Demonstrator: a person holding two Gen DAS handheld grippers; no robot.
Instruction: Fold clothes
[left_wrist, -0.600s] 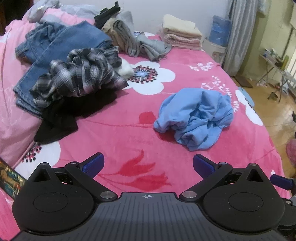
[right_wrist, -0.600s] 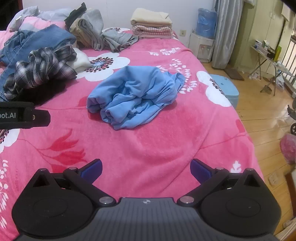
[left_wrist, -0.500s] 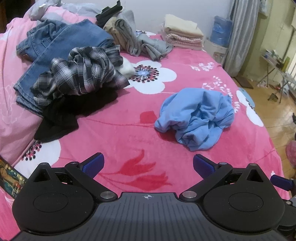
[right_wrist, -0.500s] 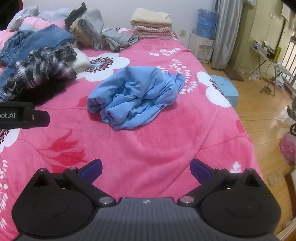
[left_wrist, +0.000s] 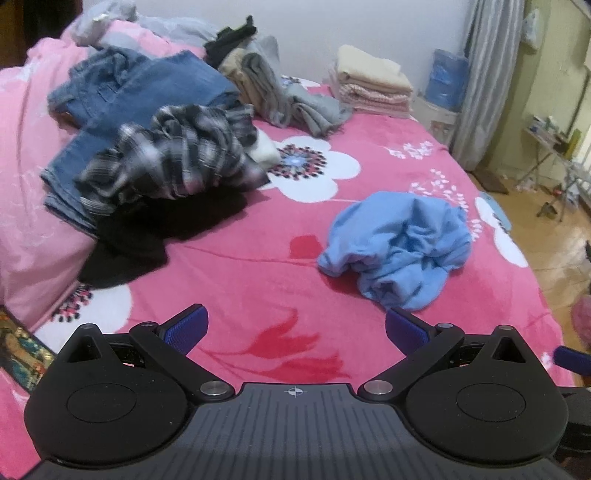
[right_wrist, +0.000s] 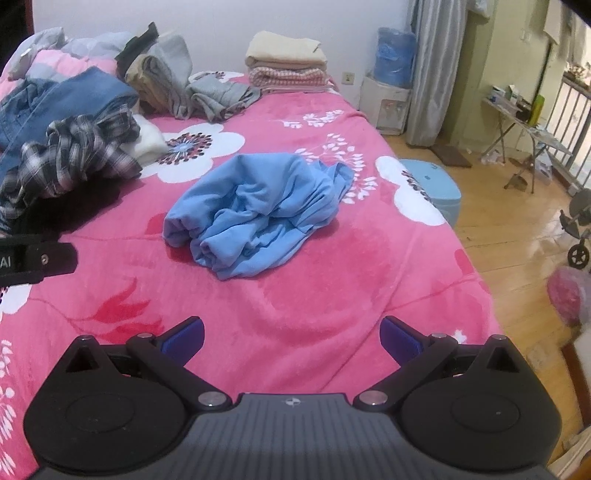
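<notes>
Both tools, left tool and right tool, hang spread wide and empty above the bed. The crumpled blue shirt lies ahead, apart from the clothes pile. Best pinch two separate edges, then spread it flat before folding.

Place: a home bedroom.
Bed: a pink floral blanket is covering it.
Laundry: jeans and a plaid shirt are lying heaped; folded towels are sitting by the wall.
Surroundings: a curtain is hanging over a wooden floor.
</notes>
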